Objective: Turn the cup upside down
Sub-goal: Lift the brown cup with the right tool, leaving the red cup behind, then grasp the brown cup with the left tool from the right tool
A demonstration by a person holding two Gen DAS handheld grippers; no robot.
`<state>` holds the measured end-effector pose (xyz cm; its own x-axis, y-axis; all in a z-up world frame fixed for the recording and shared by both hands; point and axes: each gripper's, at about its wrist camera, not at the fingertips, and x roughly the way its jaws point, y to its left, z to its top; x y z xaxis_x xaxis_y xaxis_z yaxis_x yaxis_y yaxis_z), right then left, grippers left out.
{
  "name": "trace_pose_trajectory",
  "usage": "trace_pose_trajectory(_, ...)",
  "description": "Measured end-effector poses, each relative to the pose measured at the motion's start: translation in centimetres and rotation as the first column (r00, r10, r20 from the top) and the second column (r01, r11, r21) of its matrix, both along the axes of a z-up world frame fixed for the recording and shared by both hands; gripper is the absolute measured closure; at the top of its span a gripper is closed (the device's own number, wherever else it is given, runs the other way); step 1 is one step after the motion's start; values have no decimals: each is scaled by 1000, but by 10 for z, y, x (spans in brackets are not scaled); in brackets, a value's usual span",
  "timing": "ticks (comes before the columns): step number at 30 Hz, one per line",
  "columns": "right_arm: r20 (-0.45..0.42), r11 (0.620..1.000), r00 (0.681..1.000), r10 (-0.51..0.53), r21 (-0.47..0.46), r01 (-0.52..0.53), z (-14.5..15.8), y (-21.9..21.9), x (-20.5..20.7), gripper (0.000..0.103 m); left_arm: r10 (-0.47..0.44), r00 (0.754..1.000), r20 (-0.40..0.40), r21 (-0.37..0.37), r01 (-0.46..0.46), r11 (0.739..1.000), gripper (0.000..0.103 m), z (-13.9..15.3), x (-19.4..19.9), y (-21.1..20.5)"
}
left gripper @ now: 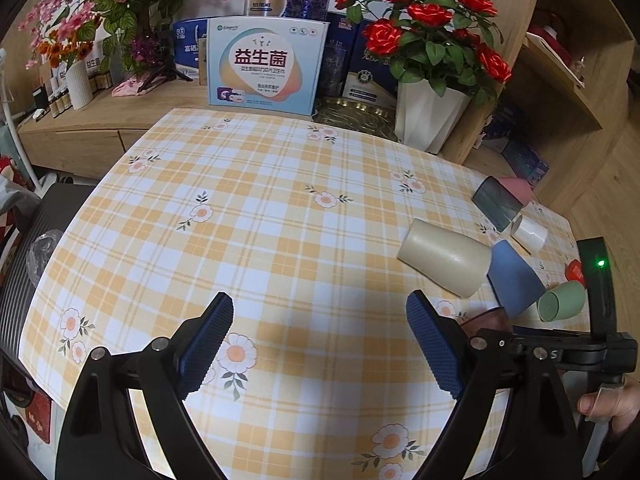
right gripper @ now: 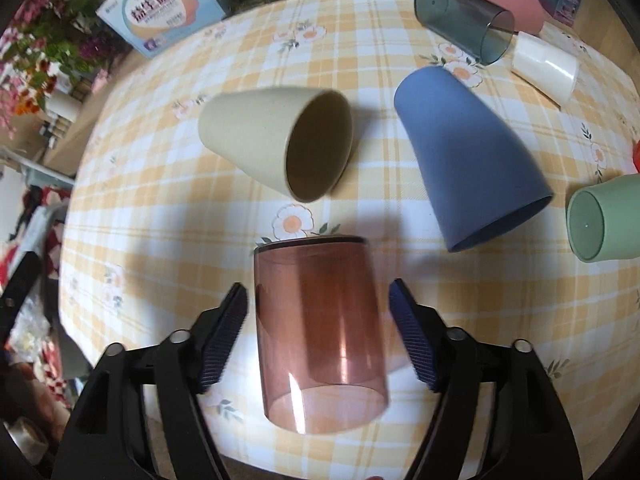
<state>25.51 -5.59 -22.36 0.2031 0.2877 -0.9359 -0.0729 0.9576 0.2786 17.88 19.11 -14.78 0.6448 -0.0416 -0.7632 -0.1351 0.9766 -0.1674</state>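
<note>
A clear brown cup (right gripper: pixel 320 332) lies on its side on the checked tablecloth (right gripper: pixel 160 208), its open mouth toward the camera. My right gripper (right gripper: pixel 318 316) is open, its blue pads on either side of the cup with a small gap on each side. A beige cup (right gripper: pixel 260 140) and a blue cup (right gripper: pixel 472 152) lie on their sides just beyond. My left gripper (left gripper: pixel 320 344) is open and empty above the tablecloth (left gripper: pixel 260 220). In the left wrist view the beige cup (left gripper: pixel 444 256) and blue cup (left gripper: pixel 516 280) lie to its right.
A clear grey cup (right gripper: pixel 464 20), a pink cup (right gripper: pixel 512 4), a white cup (right gripper: pixel 544 66) and a green cup (right gripper: pixel 604 216) lie at the right. A box (left gripper: pixel 266 64), a white vase of red roses (left gripper: pixel 432 116) and shelves stand behind the table.
</note>
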Motion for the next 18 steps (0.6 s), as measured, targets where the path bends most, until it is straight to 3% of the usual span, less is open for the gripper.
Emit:
trace_pose_trajectory(2,19,1000,1000,-12,28,11,7,-8,-2,16,-11,1000,1,-4,11,1000,17,3,1,-6)
trace_pose_trajectory(8,118,992,990,-82,108,69,39,-51,-15,14,-50,999,-11,-23,50,998,17,8,8,-25)
trace_pose_trajectory(13,214,995,972,-97,41,91,57,-91,-24,14,-98,994,-39,-53,96,994,17,7,15,-49)
trace_pose_trajectory(18,256,986,953,-160,6,164,63,-145,-28,14,-147,985,-86,-101,138,985,17,-2,26,-79)
